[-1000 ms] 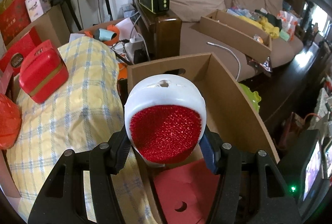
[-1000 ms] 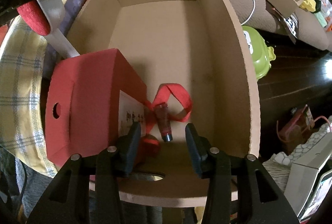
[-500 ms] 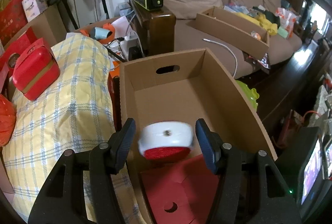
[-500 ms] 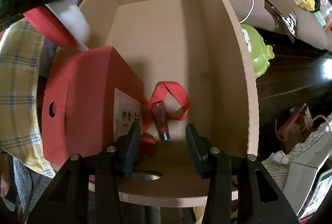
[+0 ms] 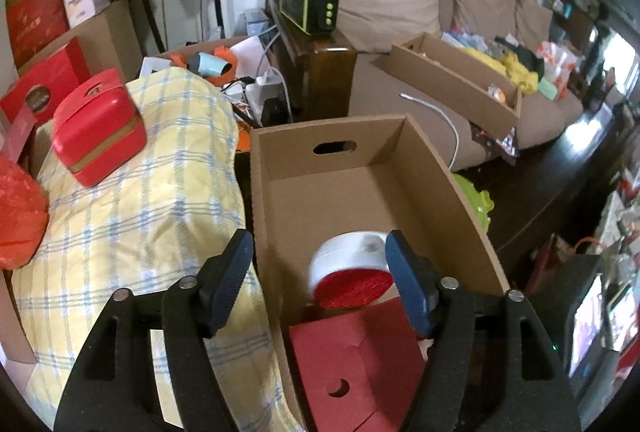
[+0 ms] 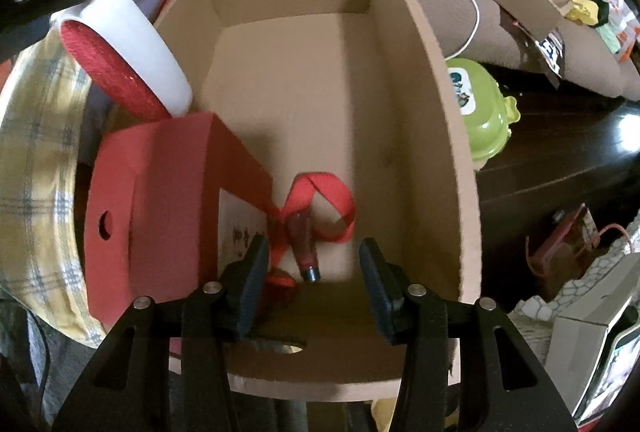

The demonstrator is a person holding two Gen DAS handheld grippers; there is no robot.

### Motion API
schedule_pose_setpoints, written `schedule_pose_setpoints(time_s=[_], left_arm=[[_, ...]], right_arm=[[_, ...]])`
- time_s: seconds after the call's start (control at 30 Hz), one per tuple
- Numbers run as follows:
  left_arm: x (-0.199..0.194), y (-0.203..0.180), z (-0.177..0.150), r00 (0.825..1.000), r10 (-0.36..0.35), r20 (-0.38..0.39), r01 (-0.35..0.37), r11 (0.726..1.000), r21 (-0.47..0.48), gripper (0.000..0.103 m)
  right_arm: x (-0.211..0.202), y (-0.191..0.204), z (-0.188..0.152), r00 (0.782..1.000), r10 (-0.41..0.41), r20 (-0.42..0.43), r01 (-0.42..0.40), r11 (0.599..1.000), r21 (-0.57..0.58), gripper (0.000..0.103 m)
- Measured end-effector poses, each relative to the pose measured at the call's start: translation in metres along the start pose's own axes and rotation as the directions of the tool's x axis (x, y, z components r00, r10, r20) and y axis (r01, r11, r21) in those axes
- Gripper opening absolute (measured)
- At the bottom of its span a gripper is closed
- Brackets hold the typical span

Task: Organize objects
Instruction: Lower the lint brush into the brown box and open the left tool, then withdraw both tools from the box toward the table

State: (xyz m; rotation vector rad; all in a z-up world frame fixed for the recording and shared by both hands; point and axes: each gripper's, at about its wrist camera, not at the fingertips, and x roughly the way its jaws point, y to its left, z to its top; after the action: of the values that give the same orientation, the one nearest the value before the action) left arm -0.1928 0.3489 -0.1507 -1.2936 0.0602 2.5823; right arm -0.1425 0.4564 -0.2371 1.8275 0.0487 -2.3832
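The left hand-held gripper is spread wide and holds nothing. The white disc with a red face sits tilted in the cardboard box, leaning on the red carton at 6 o'clock. The right hand-held gripper is wide too, over a small red bottle and red ribbon.

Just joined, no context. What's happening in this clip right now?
A person with two handheld claws is packing things into an open cardboard box. The left claw is open; the white round object with a red textured face sits inside the box, against a red carton. The right claw hovers open over the box's near end, above a small red tube and a looped red ribbon.
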Motion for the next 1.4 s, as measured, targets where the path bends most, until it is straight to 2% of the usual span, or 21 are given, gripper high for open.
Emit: schedule_pose_setpoints(time_s=[0.13,0.23,0.43,0.5,0.6,0.77,0.9,1.03,1.1,1.17,1.3,1.4], left_arm=[[-0.005,0.009,0.004,0.998,-0.047,-0.039,0.044,0.996,-0.073,0.070],[-0.017,0.006,0.005,0.997,-0.075,-0.021,0.074,0.996,-0.045,0.070],[-0.047,0.020,-0.002,0.998,-0.051,0.025,0.051,0.999,-0.003,0.070],[-0.058,0.033,-0.002,0.999,-0.034,0.037,0.034,0.999,-0.008,0.070],[-0.081,0.057,0.000,0.996,0.031,0.086,-0.028,0.999,-0.033,0.070],[-0.117,0.102,0.005,0.983,0.123,0.134,-0.112,0.990,-0.091,0.074],[-0.143,0.143,0.004,0.973,0.170,0.157,-0.143,0.974,-0.174,0.078],[-0.163,0.190,0.008,0.959,0.236,0.157,-0.193,0.950,-0.246,0.080],[-0.170,0.213,0.011,0.955,0.264,0.134,-0.219,0.935,-0.278,0.080],[-0.182,0.244,0.013,0.943,0.312,0.115,-0.257,0.904,-0.343,0.080],[-0.202,0.295,0.004,0.931,0.350,0.105,-0.274,0.858,-0.435,0.081],[-0.213,0.340,-0.006,0.925,0.374,0.072,-0.293,0.819,-0.493,0.086]], right_arm=[[-0.003,-0.002,0.002,1.000,-0.007,0.016,0.007,1.000,0.008,0.048],[-0.008,-0.003,0.004,0.999,-0.014,0.045,0.014,1.000,0.013,0.049],[-0.023,-0.013,0.008,0.992,-0.027,0.122,0.020,0.998,0.059,0.052],[-0.024,-0.014,0.009,0.992,-0.025,0.125,0.017,0.998,0.065,0.052],[-0.024,-0.012,0.010,0.991,-0.026,0.131,0.019,0.998,0.057,0.052],[-0.024,-0.007,0.010,0.990,-0.023,0.137,0.017,0.999,0.043,0.053],[-0.026,-0.007,0.010,0.989,-0.023,0.146,0.017,0.999,0.041,0.053],[-0.027,-0.008,0.011,0.987,-0.024,0.157,0.017,0.999,0.045,0.054],[-0.030,-0.008,0.011,0.985,-0.027,0.171,0.019,0.999,0.051,0.054],[-0.033,-0.010,0.011,0.982,-0.027,0.187,0.016,0.998,0.061,0.054],[-0.036,-0.014,0.012,0.979,-0.035,0.200,0.020,0.997,0.078,0.054],[-0.040,-0.014,0.012,0.975,-0.045,0.219,0.027,0.996,0.084,0.054]])
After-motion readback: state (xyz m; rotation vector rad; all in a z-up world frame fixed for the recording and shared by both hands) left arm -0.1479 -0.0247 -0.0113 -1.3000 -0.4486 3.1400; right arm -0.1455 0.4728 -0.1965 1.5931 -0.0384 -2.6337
